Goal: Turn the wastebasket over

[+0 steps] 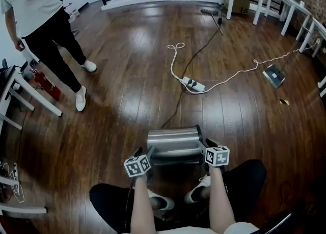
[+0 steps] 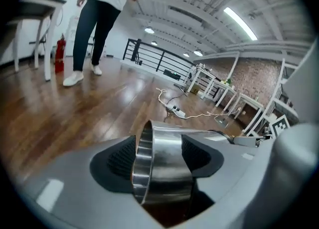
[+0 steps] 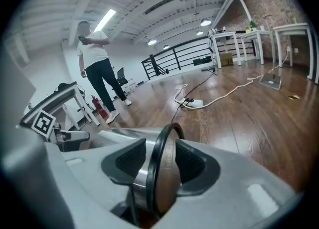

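We count one wastebasket, two grippers: left gripper and right gripper, one power strip, one extinguisher, one bystander, plus our own two shoes.

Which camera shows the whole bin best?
The head view: the steel bin lies on its side, seen nearly whole from above. The left gripper view shows only its shiny end, close up; the right gripper view shows only its black-rimmed end.
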`<state>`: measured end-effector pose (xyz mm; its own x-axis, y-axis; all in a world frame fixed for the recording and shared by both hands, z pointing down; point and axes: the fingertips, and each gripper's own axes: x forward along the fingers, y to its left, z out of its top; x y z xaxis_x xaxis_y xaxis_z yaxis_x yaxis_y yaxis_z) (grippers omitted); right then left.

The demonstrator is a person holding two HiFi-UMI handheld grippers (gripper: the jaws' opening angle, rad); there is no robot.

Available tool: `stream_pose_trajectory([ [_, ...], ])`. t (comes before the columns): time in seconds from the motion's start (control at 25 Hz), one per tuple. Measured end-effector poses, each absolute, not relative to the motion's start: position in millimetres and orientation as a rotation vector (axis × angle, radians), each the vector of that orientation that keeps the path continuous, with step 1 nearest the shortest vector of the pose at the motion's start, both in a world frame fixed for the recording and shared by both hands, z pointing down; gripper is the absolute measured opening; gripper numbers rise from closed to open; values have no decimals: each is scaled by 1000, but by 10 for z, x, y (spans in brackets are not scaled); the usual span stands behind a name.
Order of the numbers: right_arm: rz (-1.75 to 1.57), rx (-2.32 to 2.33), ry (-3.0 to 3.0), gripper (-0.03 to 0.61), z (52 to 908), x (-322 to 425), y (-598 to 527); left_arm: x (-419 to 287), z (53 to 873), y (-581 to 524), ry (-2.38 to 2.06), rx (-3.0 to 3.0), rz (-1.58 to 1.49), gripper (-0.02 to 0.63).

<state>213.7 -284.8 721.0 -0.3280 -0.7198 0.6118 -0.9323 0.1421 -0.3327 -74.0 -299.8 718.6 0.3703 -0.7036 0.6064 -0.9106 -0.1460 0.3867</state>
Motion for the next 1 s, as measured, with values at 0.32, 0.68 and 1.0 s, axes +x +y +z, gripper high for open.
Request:
stream_pose_trajectory([
  [0.32, 1025, 1414, -2067, 164, 7317, 2051, -2697, -625, 7503, -2937, -1191, 1813, 124, 264],
  [0.68, 1139, 1469, -1992, 75, 7408, 2237, -2672, -341, 7207, -2972, -1072, 1991, 287, 152],
  [1.0, 1431, 1595, -1909, 80, 7653, 2497, -2436, 239, 6403, -3107, -1023, 2349, 737, 130],
])
